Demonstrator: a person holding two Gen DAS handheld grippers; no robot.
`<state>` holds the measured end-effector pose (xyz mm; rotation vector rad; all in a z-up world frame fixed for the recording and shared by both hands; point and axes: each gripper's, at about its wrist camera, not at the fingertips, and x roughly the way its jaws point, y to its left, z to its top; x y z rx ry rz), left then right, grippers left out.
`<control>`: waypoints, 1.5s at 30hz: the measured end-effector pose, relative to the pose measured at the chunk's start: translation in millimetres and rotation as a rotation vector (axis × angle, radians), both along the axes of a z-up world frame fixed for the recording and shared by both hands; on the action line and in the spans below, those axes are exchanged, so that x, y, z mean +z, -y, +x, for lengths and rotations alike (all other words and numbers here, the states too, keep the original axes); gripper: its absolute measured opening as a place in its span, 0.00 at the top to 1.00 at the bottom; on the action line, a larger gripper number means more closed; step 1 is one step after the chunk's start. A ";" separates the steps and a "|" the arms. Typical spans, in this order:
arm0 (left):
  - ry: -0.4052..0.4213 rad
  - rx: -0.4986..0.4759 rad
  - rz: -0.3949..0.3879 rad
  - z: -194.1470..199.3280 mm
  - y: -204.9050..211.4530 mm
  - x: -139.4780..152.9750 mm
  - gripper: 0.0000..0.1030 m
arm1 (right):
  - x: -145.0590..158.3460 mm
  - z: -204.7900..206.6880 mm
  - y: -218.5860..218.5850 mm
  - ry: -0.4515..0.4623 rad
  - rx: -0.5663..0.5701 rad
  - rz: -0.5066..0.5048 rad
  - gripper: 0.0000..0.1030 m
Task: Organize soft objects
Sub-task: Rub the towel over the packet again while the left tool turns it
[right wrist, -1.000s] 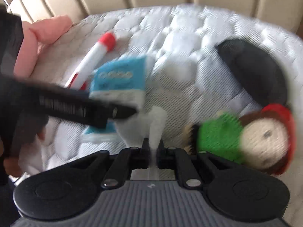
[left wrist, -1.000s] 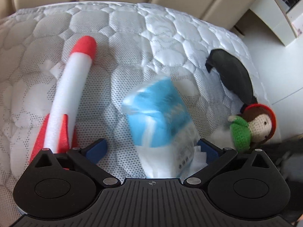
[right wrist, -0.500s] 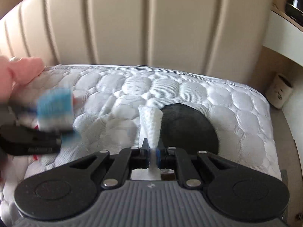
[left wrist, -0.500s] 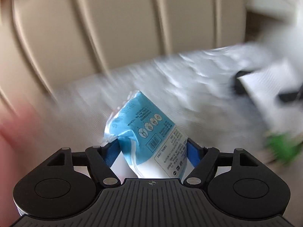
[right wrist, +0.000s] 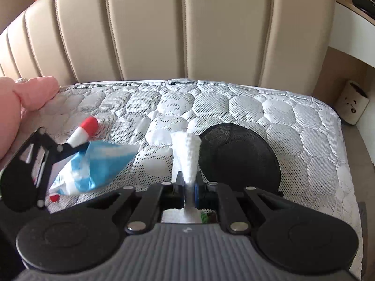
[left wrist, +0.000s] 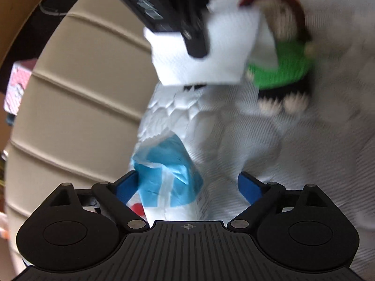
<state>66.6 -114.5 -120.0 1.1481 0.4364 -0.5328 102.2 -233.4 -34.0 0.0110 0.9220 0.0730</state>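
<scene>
**Tissue pack let go, one sheet pulled free**

Tissue pack point(left wrist: 166, 171) first, since it is what changed. A second ago it lay on the mattress point(right wrist: 281, 121) between spread pads, and half a second ago the left tongs point(left wrist: 187, 185) had squeezed it and lifted it. Now those tongs stand wide open again. The pack touches only the pad at lower left of the left wrist frame, and the other pad is well apart from it. In the right wrist view the pack sits at left of centre, above the mattress. I cannot tell whether it is falling or caught.

The right tongs point(right wrist: 188, 187) are clamped on a white tissue point(right wrist: 187, 154), which now stands clear of the pack. My reading is that the sheet has been drawn out and the pack is being dropped back.

- **Room:** the mattress is open at centre and upper right of the right wrist frame. The headboard point(right wrist: 211, 35) closes off the top edge.
- **Black round cushion point(right wrist: 241, 154):** it fills the mid-right, near the bed's right side.
- **Knitted doll point(left wrist: 281, 65):** it sits at upper right of the left wrist frame, just beside the held tissue.
- **Rocket toy point(right wrist: 85, 128):** it lies at left, behind the pack.
</scene>
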 end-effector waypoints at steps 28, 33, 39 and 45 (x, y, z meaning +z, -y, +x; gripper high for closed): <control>-0.328 0.228 -0.345 37.0 -55.3 46.8 0.04 | -35.2 6.4 -6.8 -0.140 0.037 0.217 0.92; -0.320 0.276 -0.385 47.0 -61.9 46.9 0.04 | -21.2 4.4 -1.0 -0.099 0.039 0.220 0.92; -0.357 0.447 -0.601 74.9 -91.5 61.9 0.04 | 4.8 -1.0 -4.5 -0.026 0.077 0.259 0.92; -0.509 0.531 -0.654 91.7 -104.0 50.9 0.03 | -1.8 6.3 -2.1 -0.048 0.063 0.386 0.92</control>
